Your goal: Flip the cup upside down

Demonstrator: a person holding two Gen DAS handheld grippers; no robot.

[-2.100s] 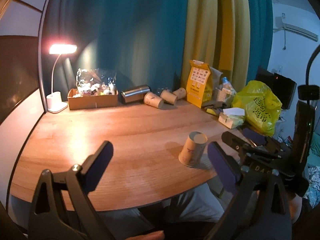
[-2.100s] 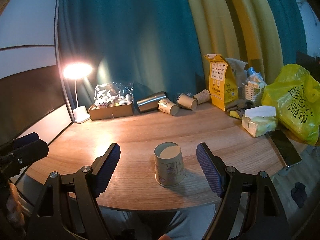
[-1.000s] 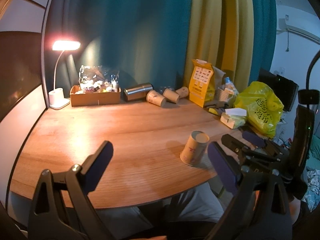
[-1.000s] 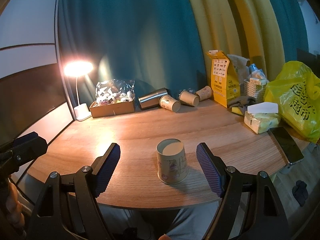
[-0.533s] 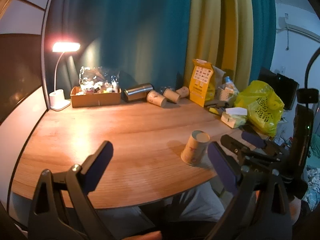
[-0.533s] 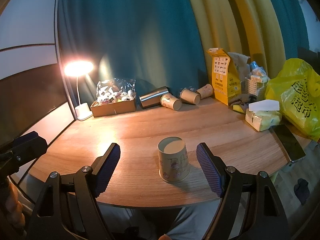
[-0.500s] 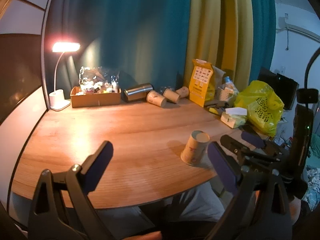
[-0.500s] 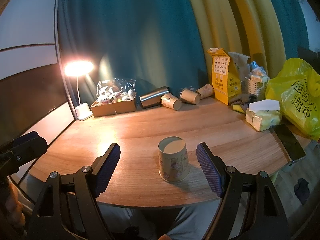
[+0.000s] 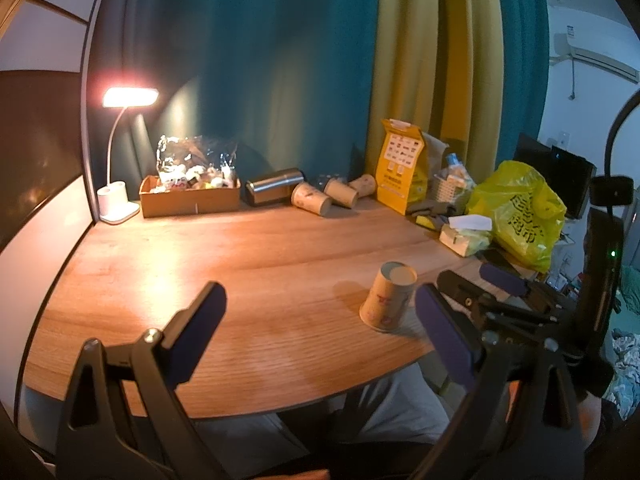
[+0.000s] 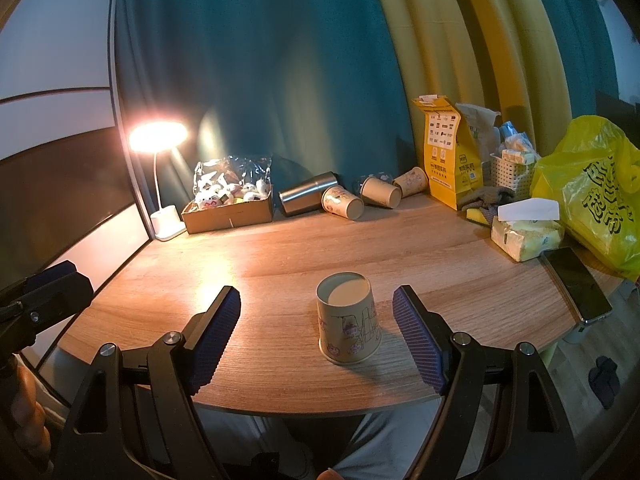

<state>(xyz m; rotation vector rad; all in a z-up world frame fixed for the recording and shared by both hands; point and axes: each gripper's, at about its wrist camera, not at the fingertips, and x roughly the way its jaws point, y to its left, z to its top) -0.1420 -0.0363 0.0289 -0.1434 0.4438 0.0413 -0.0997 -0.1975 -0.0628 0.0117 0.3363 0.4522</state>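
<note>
**One cup inverted near the table's front edge, both grippers spread and empty**

At the far left of the right wrist view, the left gripper [image 10: 40,292] pokes into frame, and in its own view its two fingers stand wide apart with nothing between them. In the upper left glows one desk lamp [image 10: 158,136]. Right of it sits one cardboard box [image 10: 228,210] of small packets under a crinkled bag, then one steel tumbler [image 10: 306,192] lying on its side. Three paper cups [image 10: 380,192] lie tipped over beside it, though something dark behind them is too dim to make out.

At centre frame, low down, the one task cup [image 10: 348,322] stands upside down on the wooden table [image 10: 440,248], base up, mouth flat on the surface, near the front edge. The right gripper [image 10: 318,334] is released: its two ribbed pads flank the cup, apart from it on both sides.

Toward the upper right stand one yellow paper bag [image 10: 448,152] and one white basket [image 10: 512,170]. Below them lie one tissue pack [image 10: 526,234], one phone [image 10: 576,284] and, at the right edge, one yellow plastic bag [image 10: 596,192].
</note>
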